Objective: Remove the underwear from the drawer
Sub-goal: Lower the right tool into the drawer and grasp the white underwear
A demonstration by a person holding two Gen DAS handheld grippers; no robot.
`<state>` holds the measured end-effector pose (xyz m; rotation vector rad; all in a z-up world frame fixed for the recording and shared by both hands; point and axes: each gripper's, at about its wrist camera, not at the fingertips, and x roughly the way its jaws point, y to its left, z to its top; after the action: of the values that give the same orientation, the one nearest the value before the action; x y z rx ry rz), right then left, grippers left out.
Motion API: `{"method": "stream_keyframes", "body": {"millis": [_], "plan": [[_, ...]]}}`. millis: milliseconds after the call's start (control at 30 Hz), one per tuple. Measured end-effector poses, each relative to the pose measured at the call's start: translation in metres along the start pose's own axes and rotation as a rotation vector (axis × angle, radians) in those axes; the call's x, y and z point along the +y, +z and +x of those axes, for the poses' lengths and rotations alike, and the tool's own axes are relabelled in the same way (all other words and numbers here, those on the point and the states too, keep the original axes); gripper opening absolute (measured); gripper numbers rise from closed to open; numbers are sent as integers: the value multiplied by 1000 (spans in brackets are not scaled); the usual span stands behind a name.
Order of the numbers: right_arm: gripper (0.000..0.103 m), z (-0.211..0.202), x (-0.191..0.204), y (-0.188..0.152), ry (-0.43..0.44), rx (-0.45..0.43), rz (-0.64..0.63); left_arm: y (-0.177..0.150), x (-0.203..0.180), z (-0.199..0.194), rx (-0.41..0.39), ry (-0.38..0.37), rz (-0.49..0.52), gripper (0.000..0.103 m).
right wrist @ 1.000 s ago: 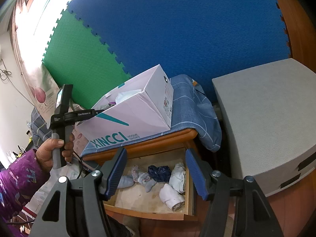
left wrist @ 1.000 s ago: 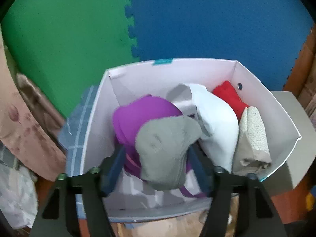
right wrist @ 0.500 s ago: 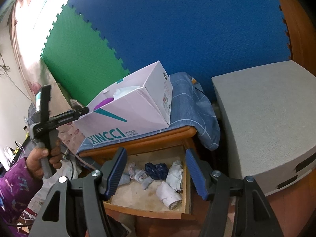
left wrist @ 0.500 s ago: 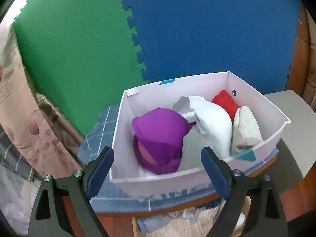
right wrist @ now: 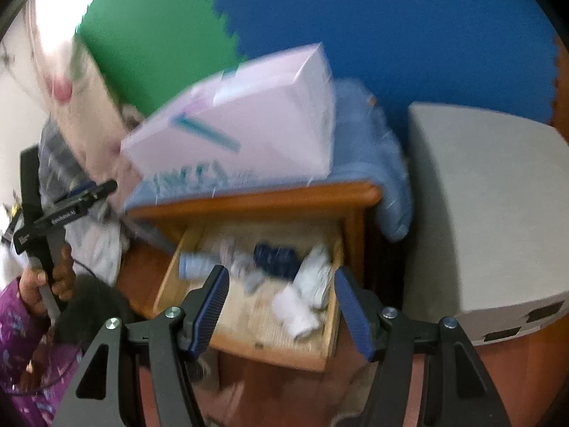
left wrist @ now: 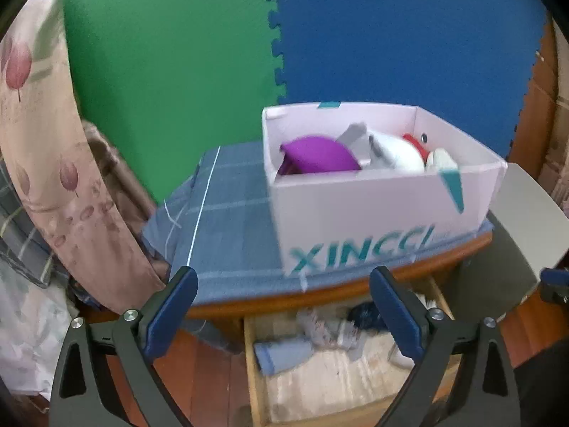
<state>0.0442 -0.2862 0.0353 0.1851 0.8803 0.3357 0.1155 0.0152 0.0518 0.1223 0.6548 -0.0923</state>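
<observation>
Teal "XINCCI" lettering (left wrist: 359, 252) marks the white box (left wrist: 391, 206) above the open drawer (left wrist: 256, 366).

Wooden nightstand (left wrist: 355, 293); blue cloth (left wrist: 231, 220); box (left wrist: 373, 220)

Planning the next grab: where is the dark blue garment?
In the right wrist view, the dark blue garment lies mid-drawer toward the back, between pale bundles, under the cabinet top.

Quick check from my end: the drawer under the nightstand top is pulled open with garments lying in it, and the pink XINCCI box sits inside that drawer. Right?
Not quite. The drawer is open with garments in it, but the pink XINCCI box does not sit inside it. It stands on the blue cloth on top of the nightstand, above the drawer. The left wrist view shows this clearly.
</observation>
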Motion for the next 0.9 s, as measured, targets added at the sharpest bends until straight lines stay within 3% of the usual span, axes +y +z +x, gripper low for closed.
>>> {"method": "stream_keyframes", "body": {"millis": [133, 200, 233, 300, 400, 733, 900], "plan": [[63, 43, 29, -2, 21, 168, -94, -30, 25, 8, 41, -33, -34, 97], [63, 74, 44, -5, 38, 262, -119, -34, 40, 12, 83, -115, -133, 97], [63, 92, 49, -8, 21, 310, -131, -33, 43, 11, 72, -154, -154, 97], [63, 130, 54, -18, -16, 414, -134, -34, 48, 10, 49, -158, -188, 100], [63, 180, 48, -30, -72, 560, -106, -36, 56, 15, 72, -186, -242, 100], [63, 241, 25, -44, -140, 755, -47, -38, 73, 21, 86, -241, -333, 100], [63, 257, 21, -50, -250, 805, -128, -39, 75, 23, 93, -257, -345, 100]]}}
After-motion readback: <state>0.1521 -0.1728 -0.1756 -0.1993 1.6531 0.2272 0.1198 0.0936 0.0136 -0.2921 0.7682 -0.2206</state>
